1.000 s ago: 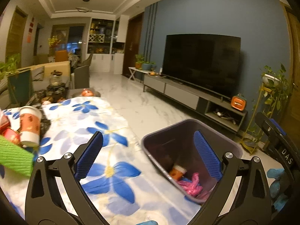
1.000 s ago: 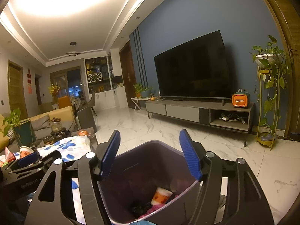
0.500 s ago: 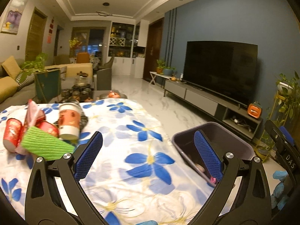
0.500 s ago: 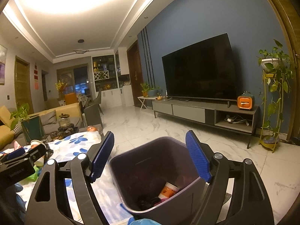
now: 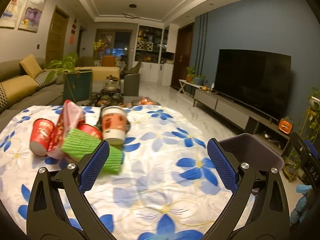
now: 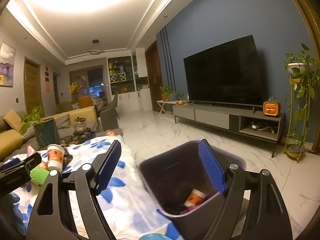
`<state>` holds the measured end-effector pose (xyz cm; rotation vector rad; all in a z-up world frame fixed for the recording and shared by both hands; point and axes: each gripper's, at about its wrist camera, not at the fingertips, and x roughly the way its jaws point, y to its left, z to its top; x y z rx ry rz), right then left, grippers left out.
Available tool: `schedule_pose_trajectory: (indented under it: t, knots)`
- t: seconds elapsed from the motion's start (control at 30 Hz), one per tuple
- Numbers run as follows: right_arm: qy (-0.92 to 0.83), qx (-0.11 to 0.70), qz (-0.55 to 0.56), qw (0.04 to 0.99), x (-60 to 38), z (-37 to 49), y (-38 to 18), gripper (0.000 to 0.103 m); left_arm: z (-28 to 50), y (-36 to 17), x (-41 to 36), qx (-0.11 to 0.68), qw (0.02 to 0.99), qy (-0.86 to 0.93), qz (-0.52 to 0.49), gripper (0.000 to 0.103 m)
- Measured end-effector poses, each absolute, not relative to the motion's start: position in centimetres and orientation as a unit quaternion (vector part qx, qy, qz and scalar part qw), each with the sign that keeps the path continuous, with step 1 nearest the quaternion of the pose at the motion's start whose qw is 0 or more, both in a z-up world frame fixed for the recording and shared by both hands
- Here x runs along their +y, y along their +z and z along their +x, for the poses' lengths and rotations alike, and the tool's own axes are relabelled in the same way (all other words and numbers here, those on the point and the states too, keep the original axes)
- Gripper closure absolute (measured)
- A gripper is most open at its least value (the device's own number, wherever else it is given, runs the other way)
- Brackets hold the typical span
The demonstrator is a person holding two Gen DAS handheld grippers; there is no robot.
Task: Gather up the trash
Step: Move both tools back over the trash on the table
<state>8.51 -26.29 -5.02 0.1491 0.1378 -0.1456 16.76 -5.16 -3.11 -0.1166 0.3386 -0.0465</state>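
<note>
Left tool (image 5: 158, 166) is swinging off the bin (image 6: 180, 182) toward the trash pile at 10 o'clock on the counter (image 5: 160, 190): green wrapper (image 5: 90, 150), cups (image 5: 114, 126). Both tools are hanging released and empty, right tool (image 6: 160, 170) hovering over the bin, so next pickup's looking likely.

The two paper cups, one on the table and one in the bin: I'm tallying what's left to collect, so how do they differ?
The cup on the table stands upright on the flowered cloth; the cup in the bin lies tilted among other trash. The table cup is out in the open next to red cups and a green wrapper; the bin cup sits low inside the dark bin. Both are white with an orange print.
</note>
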Motion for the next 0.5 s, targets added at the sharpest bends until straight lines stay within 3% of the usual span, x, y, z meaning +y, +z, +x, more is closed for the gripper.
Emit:
schedule_pose_trajectory:
  t: [0.5]
  knots:
    - [0.023,0.088,0.044,0.995,-17.0,9.9,-5.6,0.025,14.3,-4.3,4.2,0.167,0.980,0.071,-0.081,0.007]
